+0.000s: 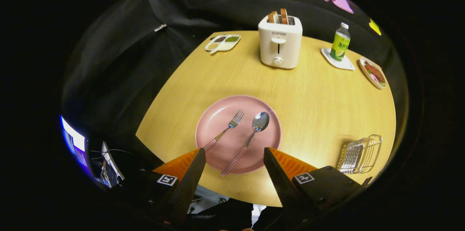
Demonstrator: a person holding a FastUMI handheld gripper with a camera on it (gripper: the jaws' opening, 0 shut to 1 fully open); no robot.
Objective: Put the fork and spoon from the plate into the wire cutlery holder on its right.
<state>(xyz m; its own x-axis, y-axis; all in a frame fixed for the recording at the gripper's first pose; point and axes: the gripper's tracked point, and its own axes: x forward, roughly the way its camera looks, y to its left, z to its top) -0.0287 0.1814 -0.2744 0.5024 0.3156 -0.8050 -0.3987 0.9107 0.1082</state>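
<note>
So at this point nothing had been picked up yet. The gripper (pixel 234 154) hung above the near edge of the pink plate (pixel 218 114) with its fingers spread wide and nothing between them but air. The fork (pixel 226 130) and spoon (pixel 250 138) both lay on the plate side by side, checkered handles pointing back toward the fingers, heads pointing toward the toaster (pixel 280 42). The spoon's handle end sat roughly between the fingertips, the fork's closer to the left finger. The wire cutlery holder (pixel 360 153) stood on the wooden table (pixel 319 96) off to the right of the plate, well apart from it. Looked to me like the approach step: next move would need dropping down and lining up on one handle, then pinching it.
</note>
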